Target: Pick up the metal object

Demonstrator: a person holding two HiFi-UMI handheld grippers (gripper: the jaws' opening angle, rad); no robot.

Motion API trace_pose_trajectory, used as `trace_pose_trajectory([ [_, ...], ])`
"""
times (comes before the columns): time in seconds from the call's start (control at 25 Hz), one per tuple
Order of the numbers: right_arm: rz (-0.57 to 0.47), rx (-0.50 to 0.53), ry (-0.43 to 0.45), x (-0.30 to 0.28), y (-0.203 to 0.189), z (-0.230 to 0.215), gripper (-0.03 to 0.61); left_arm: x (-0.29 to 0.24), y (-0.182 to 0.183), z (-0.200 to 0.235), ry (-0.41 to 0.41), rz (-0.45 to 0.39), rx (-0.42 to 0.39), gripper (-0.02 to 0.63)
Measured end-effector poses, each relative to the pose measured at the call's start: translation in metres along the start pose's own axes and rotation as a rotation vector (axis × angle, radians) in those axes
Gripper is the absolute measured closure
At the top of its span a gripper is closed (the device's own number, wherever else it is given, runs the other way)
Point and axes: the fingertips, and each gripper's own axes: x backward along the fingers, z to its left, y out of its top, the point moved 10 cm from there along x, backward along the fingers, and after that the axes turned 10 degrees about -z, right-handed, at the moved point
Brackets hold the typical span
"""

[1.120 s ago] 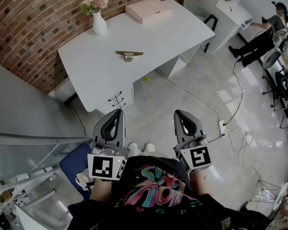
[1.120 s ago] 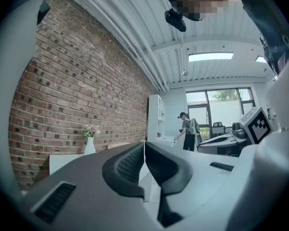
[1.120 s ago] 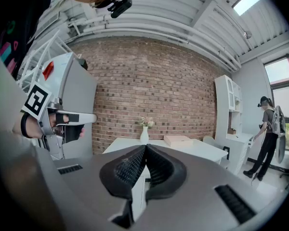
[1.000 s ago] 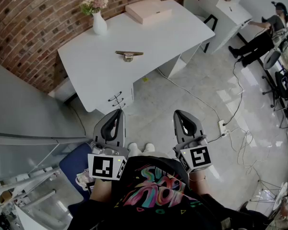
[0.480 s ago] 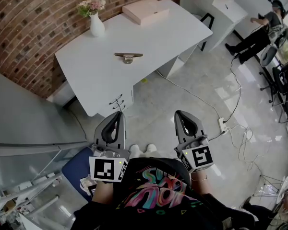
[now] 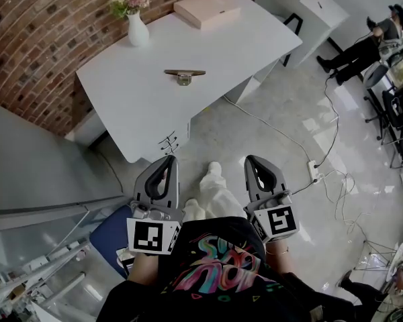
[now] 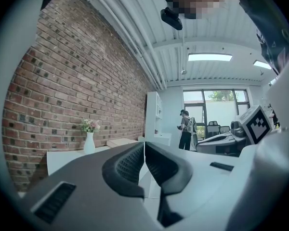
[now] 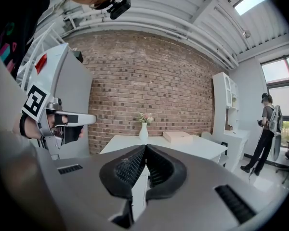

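Observation:
The metal object (image 6: 184, 75), a flat bar on a short round base, lies near the middle of the white table (image 6: 121, 106). Both grippers hang low by the person's waist, well short of the table. My left gripper (image 6: 166, 161) is shut with nothing between its jaws; in its own view the jaw tips (image 7: 144, 145) meet. My right gripper (image 6: 253, 161) is likewise shut and empty, its tips (image 8: 145, 148) touching in the right gripper view. The metal object does not show in either gripper view.
On the table stand a white vase of flowers (image 6: 137, 25) and a pink box (image 6: 207, 8). A brick wall (image 6: 33, 39) runs behind it. Cables and a power strip (image 6: 315, 172) lie on the floor at right. A person (image 6: 376, 35) stands far right. A blue chair (image 6: 111, 237) is at lower left.
The view has shifted slightly and the person's leg and foot have stepped forward toward the table. Both grippers stay shut at the waist.

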Motion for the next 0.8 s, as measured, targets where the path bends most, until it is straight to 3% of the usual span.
trace_pose_trajectory([
  [0.36, -0.001, -0.02, 0.027, -0.053, -0.013, -0.034, 0.563, -0.051, -0.016, 0.021, 0.046, 0.003, -0.006, 0.584],
  [0.8, 0.019, -0.011, 0.116, -0.178, -0.008, -0.128, 0.563, -0.196, -0.02, 0.054, 0.113, -0.004, -0.031, 0.584],
])
